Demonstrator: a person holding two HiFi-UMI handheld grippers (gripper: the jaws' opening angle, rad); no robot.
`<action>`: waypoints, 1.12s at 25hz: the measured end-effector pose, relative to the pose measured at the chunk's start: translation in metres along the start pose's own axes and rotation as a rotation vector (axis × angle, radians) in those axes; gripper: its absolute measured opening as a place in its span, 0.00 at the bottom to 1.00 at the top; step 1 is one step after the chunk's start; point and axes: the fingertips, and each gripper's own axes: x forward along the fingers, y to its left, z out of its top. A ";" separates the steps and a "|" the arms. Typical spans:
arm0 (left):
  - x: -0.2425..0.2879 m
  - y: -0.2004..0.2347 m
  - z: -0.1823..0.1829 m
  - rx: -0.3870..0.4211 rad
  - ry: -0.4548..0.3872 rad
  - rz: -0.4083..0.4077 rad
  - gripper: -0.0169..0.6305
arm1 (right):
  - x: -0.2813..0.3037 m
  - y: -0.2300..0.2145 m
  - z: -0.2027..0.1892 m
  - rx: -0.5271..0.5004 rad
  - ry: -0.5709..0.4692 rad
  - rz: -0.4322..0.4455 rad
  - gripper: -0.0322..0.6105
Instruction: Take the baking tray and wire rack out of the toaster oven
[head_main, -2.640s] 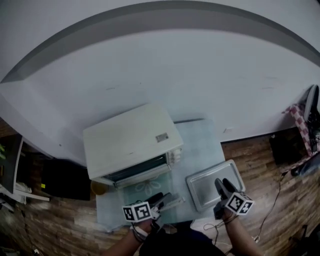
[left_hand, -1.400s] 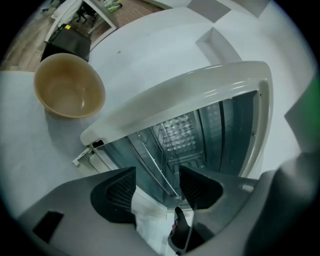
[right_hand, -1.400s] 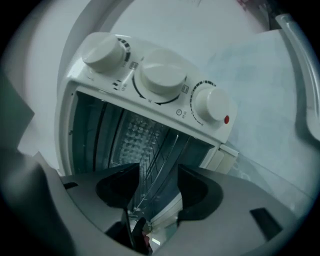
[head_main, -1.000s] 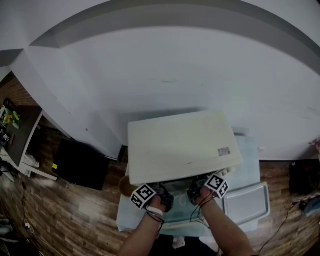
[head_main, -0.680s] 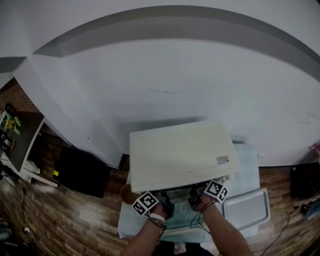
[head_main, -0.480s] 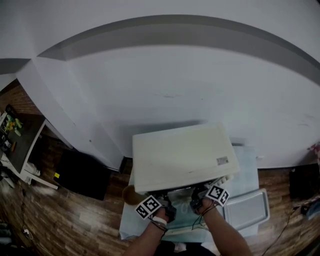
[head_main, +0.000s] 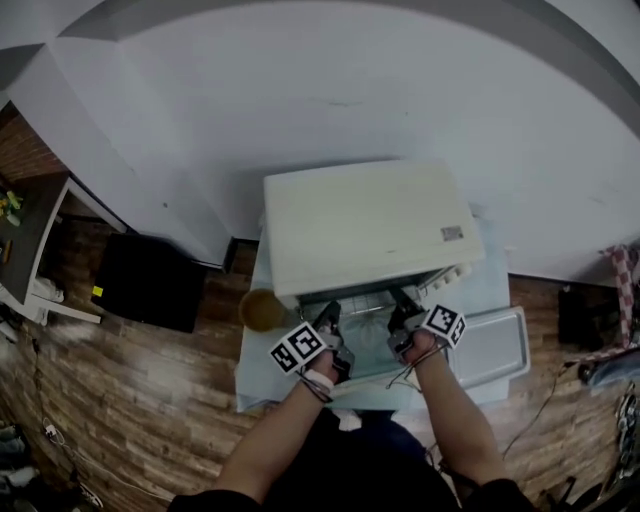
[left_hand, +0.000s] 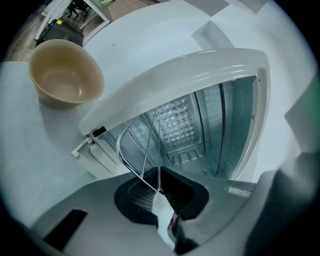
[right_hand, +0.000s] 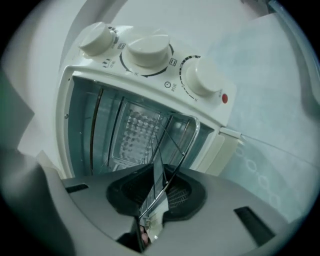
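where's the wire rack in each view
Head view: wire rack at centre, in the toaster oven's open mouth.
Left gripper view: lower centre, front edge nearest.
Right gripper view: lower centre.
Shared landmark: the toaster oven's white front frame.

Setting: a plain indoor room laid out as a makeshift kitchen station, domestic or test-room in character; which of the two cannot be told. Evidence: brown wood-plank floor (head_main: 130, 400); bare white painted wall (head_main: 300, 90); one small bench (head_main: 255, 368) under a pale blue-green patterned cloth. On the bench: a cream, box-shaped metal toaster oven (head_main: 365, 225) with three round white dials, a tan round bowl (head_main: 262, 310) and a silver rectangular baking tray (head_main: 497, 350). Around it on the floor: a black box-shaped cabinet (head_main: 150, 283) against the wall. At the right edge: a red-and-white checked cloth (head_main: 625, 275).
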 end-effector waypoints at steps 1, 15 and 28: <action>-0.002 0.001 -0.002 -0.004 0.005 -0.005 0.05 | -0.002 -0.001 -0.002 -0.002 -0.001 -0.001 0.15; -0.032 -0.004 -0.033 0.007 -0.007 -0.007 0.05 | -0.039 -0.008 -0.018 -0.001 0.035 0.024 0.14; -0.059 -0.010 -0.060 0.015 -0.025 -0.011 0.05 | -0.074 -0.013 -0.032 -0.008 0.061 0.083 0.12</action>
